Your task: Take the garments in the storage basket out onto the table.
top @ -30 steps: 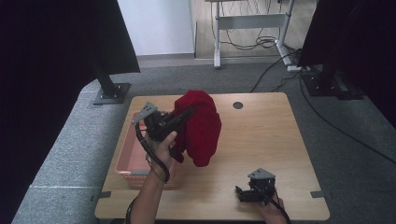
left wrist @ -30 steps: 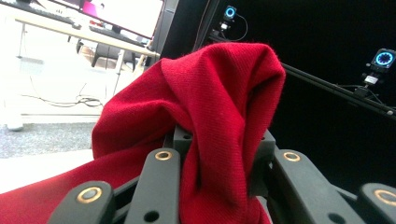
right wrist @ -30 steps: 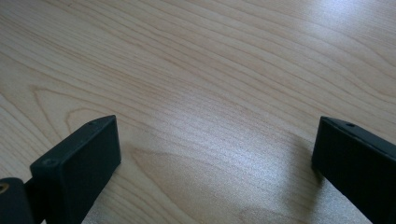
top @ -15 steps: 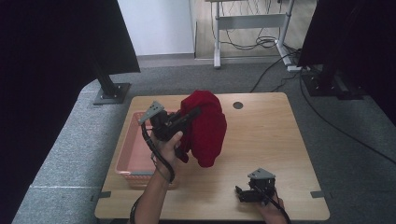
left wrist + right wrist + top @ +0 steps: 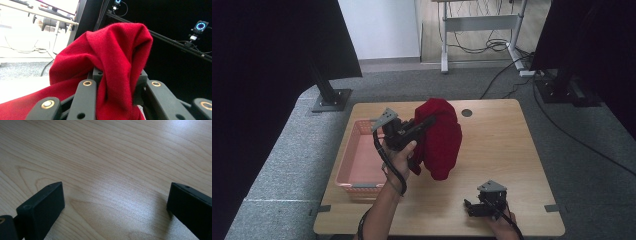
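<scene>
Left gripper [image 5: 424, 125] is raised above the tabletop [image 5: 492, 145], left of centre; its jaws are clamped on a fold of a red knit garment [image 5: 439, 140]. In the left gripper view the red cloth [image 5: 112, 62] bunches between the two black jaws and drapes over them, so the grip looks firm. The garment hangs free from that one pinch point, its lower end dangling just above the wood, possibly brushing it; the high view is too coarse to tell.

A pink slatted basket [image 5: 343, 175] stands at the left edge of the tabletop, just beside the lifted garment. Nothing shows on its visible floor.

Right gripper [image 5: 472, 206] rests low near the front edge, right of centre, well apart from the garment. Jaws wide apart, nothing between them; the right gripper view shows bare wood grain [image 5: 112, 170] in the gap.

Progress, as judged: the pick-up is done, since the garment is off the surface and carried by the left gripper alone. The placing is not done. The garment hangs to the right of the basket, not over it. Likely remaining: swing the load left over the basket rim, lower it until the cloth piles inside, release. Trailing cloth may catch on the near wall; the idle right gripper could tuck it in.
</scene>
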The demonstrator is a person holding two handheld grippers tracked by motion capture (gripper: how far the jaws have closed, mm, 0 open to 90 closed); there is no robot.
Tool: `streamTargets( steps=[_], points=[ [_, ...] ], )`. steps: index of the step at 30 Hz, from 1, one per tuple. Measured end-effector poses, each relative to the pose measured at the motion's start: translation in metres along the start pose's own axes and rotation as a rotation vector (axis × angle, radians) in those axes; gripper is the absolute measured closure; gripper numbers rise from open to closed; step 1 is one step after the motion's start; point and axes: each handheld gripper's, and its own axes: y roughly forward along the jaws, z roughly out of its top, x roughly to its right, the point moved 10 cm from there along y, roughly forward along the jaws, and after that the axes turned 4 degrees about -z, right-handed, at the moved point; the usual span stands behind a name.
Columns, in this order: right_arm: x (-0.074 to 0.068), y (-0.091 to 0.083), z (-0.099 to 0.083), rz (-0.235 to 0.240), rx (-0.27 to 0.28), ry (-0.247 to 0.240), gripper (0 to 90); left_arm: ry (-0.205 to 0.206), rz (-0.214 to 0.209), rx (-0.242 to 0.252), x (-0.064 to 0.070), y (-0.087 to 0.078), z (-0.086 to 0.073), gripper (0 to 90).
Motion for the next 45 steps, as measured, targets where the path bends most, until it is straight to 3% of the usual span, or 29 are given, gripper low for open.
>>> streamTargets(
  steps=[17, 33, 45],
  points=[
    [0.0, 0.0, 0.0, 0.0, 0.0, 0.0, 1.0, -0.012, -0.002, -0.026, 0.002, 0.017, -0.009, 71.4],
    [0.0, 0.0, 0.0, 0.0, 0.0, 0.0, 1.0, -0.032, 0.002, -0.078, 0.001, 0.041, -0.03, 71.4],
    [0.0, 0.0, 0.0, 0.0, 0.0, 0.0, 1.0, -0.059, 0.021, -0.111, -0.008, 0.053, -0.048, 71.3]
  ],
)
